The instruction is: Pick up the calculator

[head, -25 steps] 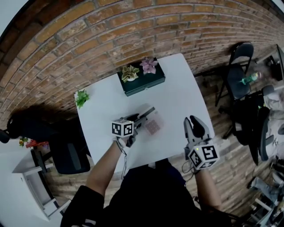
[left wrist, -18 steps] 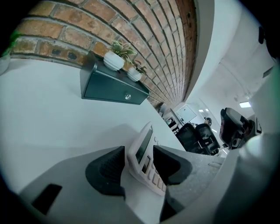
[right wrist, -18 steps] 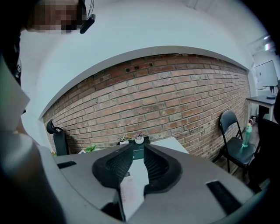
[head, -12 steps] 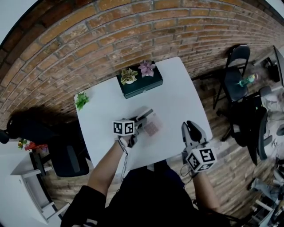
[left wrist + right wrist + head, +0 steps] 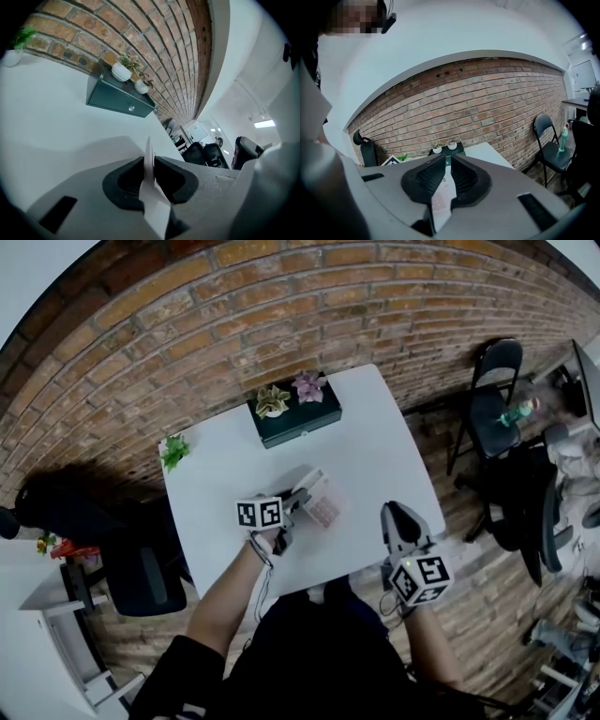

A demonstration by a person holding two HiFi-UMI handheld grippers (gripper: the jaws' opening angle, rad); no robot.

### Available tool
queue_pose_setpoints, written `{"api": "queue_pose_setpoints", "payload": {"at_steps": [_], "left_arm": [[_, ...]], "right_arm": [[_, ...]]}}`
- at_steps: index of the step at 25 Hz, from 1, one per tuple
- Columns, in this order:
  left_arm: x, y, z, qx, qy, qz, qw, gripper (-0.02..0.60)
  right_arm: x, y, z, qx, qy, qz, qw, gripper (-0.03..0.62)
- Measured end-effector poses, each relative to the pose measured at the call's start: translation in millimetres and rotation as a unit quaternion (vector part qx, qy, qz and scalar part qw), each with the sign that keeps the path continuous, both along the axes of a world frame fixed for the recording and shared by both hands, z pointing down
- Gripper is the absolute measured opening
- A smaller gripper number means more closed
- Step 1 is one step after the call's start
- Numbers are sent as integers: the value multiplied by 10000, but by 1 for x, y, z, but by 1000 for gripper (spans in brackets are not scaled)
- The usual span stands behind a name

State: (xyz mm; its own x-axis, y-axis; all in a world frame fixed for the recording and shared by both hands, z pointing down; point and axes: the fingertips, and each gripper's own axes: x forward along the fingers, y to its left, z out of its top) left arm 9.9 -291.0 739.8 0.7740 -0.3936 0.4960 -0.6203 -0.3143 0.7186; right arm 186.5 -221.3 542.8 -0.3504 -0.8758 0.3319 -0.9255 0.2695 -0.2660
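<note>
- The left gripper (image 5: 296, 497) is reaching over the middle of the white table (image 5: 375, 442), a little toward the near edge. It is holding the calculator (image 5: 323, 504) by the end nearest it.
- Its jaws have just been closing. In the left gripper view they are standing narrow, and the calculator is showing edge-on as a thin white slab with both pads (image 5: 126, 180) pressing on it.
- The table and wall are leaning steeply in that view, so the gripper is rolled well over, with one jaw sitting above the slab and one below. This is likely because a thin, flat thing offers a grip only across its two broad faces.
- In the head view the calculator is lying keys up and looking slightly tipped, with most of it sticking out past the jaws toward the far right corner. Whether it is fully clear of the table cannot be told.
- The right gripper (image 5: 446, 161) is hanging by the near right corner, well apart from the calculator. Its jaws have just been closing too, leaving a slim gap, and they are gripping nothing. Only the table and some distant keys are showing through the gap.
- It is probably waiting aside, since one gripper is enough for this pick.
- A green box (image 5: 298, 420) carrying two potted plants (image 5: 274, 397) is sitting at the far edge. A small plant (image 5: 172, 448) is sitting at the left edge. Both are well apart from the calculator.
- Judgement: the grasp is made and the lift is the step in hand. Because it is held by one end, the slab may droop or pivot in the pads.
</note>
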Motion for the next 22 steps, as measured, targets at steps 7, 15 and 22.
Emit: {"api": "queue_pose_setpoints", "payload": {"at_steps": [7,15,22], "left_arm": [[1,13,-22,-1,384,-320,9987,63],[-9,20,-62,164,871,-566,9945,61],[-23,24,-112,337,1293,-840,9875,62]], "right_arm": [[-14,4,-9,123,16,-186,9998,27],[-23,6,-18,190,140,-330,9992,16],[-28,3,-34,348,395,-308,9981,5]]}}
